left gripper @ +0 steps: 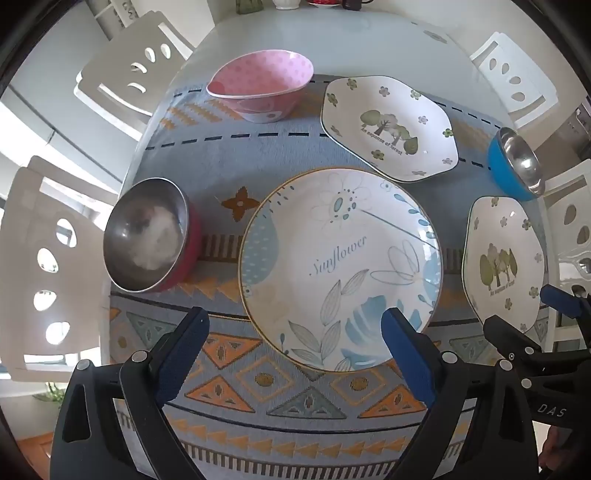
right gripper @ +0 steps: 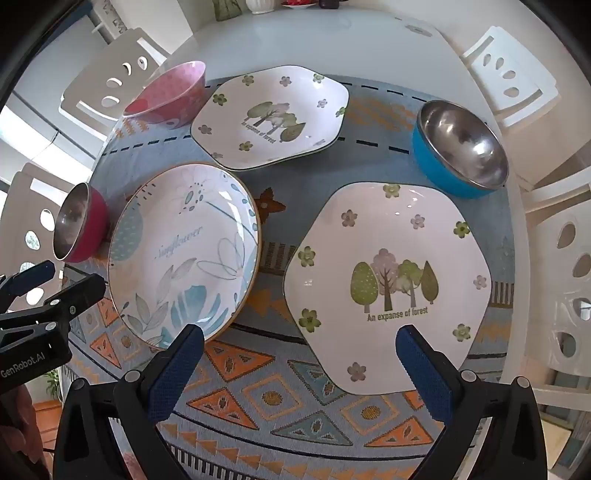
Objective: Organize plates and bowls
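Note:
A round "Sunflower" plate point(left gripper: 340, 266) point(right gripper: 184, 254) lies mid-table. Two hexagonal "forest" plates lie flat, one at the back point(left gripper: 388, 127) point(right gripper: 271, 118) and one near right point(left gripper: 504, 258) point(right gripper: 388, 284). A pink bowl point(left gripper: 260, 86) point(right gripper: 166, 96) stands at the back left, a red steel bowl point(left gripper: 153, 234) point(right gripper: 79, 223) at the left, a blue steel bowl point(left gripper: 515, 164) point(right gripper: 460, 147) at the right. My left gripper point(left gripper: 295, 332) is open above the Sunflower plate's near edge. My right gripper point(right gripper: 301, 349) is open above the near forest plate's front edge. Both are empty.
A patterned blue and orange cloth point(left gripper: 295, 398) point(right gripper: 280, 402) covers the round white table point(left gripper: 332, 40). White chairs point(left gripper: 129, 70) point(right gripper: 513, 79) stand around it. Small items stand at the table's far edge point(right gripper: 258, 5). The other gripper shows at each view's side point(left gripper: 535, 332) point(right gripper: 48, 291).

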`<state>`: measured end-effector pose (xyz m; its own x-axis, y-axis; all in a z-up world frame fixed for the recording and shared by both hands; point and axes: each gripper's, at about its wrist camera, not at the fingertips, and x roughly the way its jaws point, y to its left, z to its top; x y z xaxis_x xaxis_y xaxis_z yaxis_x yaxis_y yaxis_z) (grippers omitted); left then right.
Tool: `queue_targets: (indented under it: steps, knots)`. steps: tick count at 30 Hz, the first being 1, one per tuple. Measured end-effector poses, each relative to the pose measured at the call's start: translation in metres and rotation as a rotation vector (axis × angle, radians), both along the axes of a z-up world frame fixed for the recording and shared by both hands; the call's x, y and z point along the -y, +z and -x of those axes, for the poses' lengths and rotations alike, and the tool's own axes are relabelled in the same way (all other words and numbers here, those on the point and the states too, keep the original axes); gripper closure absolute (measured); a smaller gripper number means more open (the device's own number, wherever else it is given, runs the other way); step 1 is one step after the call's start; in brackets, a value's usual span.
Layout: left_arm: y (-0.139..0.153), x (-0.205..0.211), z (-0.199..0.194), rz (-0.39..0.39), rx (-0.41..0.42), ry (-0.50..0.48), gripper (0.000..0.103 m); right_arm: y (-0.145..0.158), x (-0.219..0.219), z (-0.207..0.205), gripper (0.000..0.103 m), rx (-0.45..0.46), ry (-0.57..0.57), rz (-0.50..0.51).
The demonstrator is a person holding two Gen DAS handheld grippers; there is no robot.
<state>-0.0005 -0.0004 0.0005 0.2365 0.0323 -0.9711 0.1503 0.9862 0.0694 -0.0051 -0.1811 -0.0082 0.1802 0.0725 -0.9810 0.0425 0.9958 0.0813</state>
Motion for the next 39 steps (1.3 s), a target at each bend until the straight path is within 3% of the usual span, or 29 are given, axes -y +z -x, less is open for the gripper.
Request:
queue_targets:
  steps: [6,39]
  knots:
    - [0.0009,0.0054,-0.0003,-0.024,0.014,0.001,0.009,-0.0018,-0.0002,0.0012,0.000,-0.001,-0.011,-0.007]
    - [0.0080,-0.0022,0.0070,0.003,0.037,0.012,0.009,0.0065,-0.0080,0.0035,0.000,0.014,0.011,-0.008]
